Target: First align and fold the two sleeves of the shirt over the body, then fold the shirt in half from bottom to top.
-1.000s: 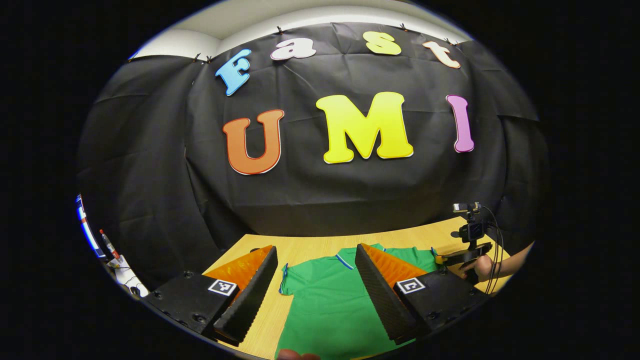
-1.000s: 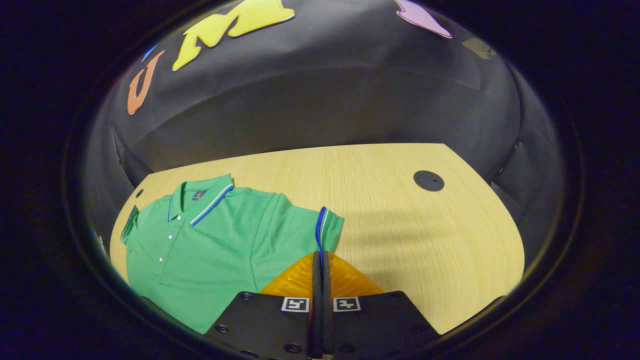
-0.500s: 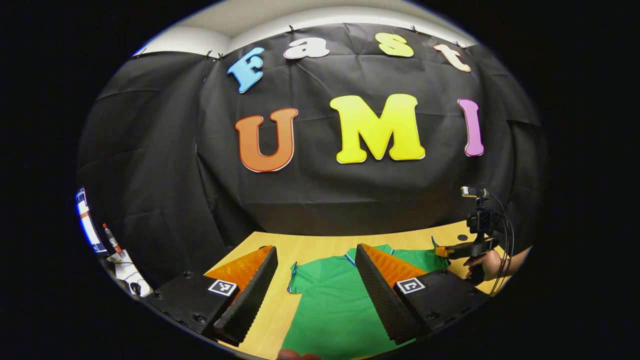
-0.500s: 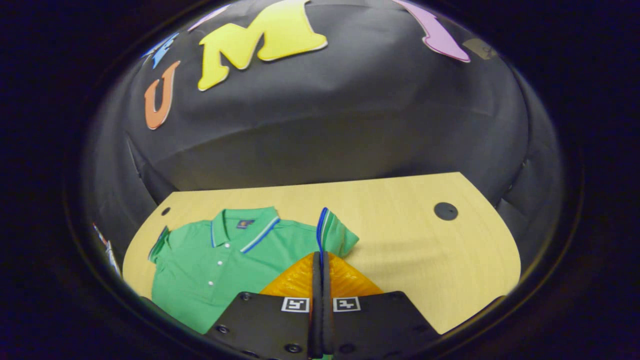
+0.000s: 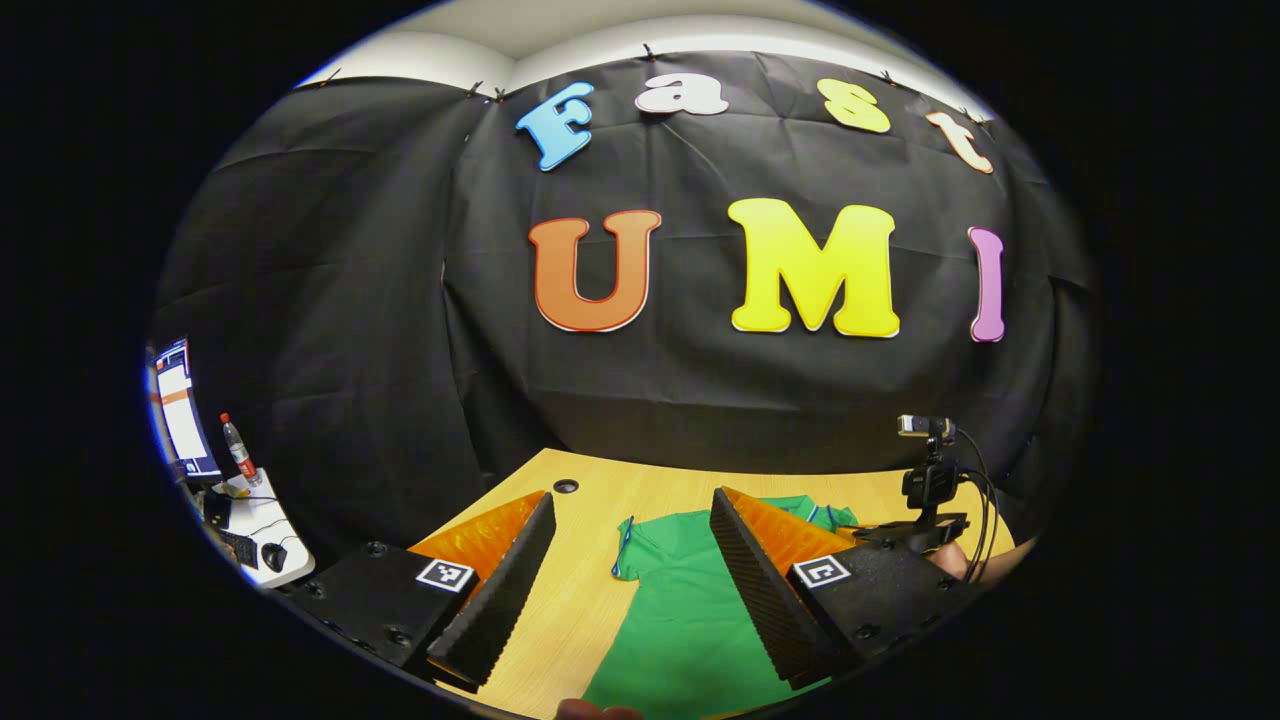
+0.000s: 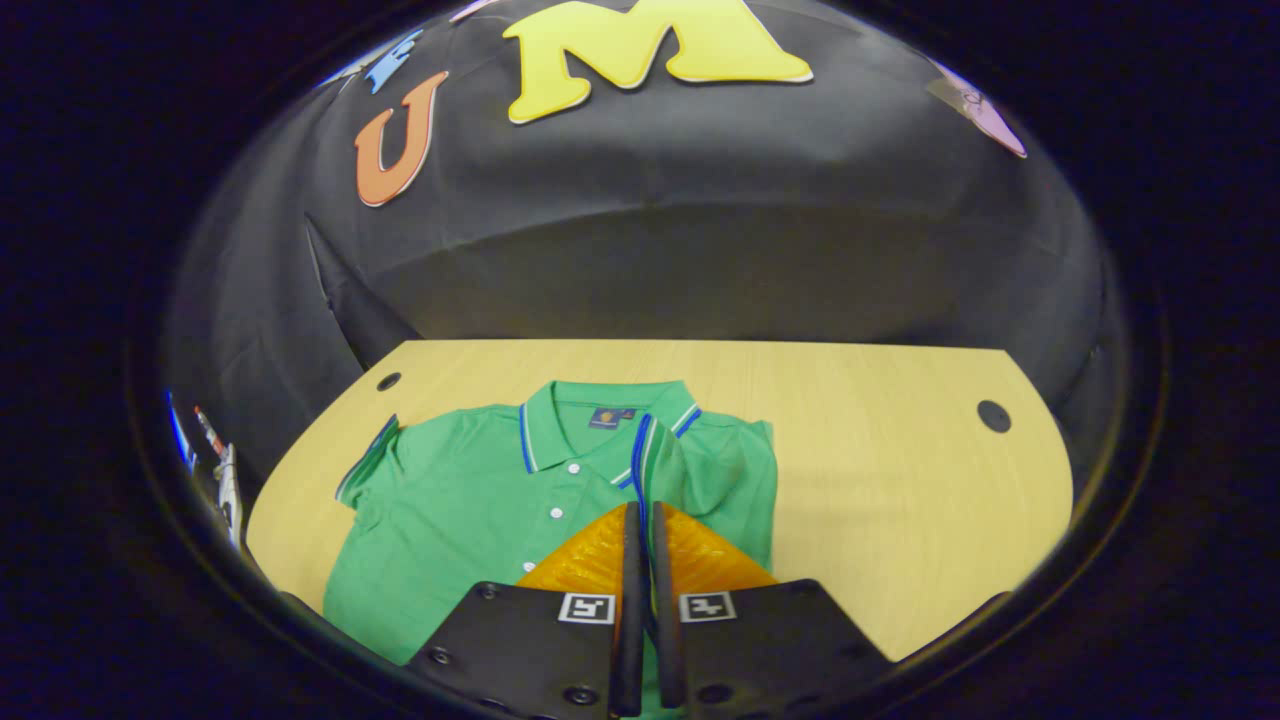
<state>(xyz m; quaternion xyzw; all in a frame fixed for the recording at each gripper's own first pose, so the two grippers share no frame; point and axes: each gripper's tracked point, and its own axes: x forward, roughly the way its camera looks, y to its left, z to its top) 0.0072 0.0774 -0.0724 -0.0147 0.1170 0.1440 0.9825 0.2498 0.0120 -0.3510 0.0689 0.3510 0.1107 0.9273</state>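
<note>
Carried over the shirt (image 6: 470,500), its sleeve (image 6: 690,470) stays pinched in the right gripper (image 6: 643,520); left gripper (image 5: 630,560) gapes.

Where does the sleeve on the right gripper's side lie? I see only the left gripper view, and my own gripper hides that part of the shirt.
Observer: That sleeve lies folded over the shirt body, its cuff just below the collar.
Operator: Does the right gripper hold it?
Observer: The cuff runs into the narrow gap between the fingers of the right gripper; I cannot tell whether they press it.
Operator: Are the buttons covered?
Observer: No, two buttons show uncovered beside the cuff.
</note>
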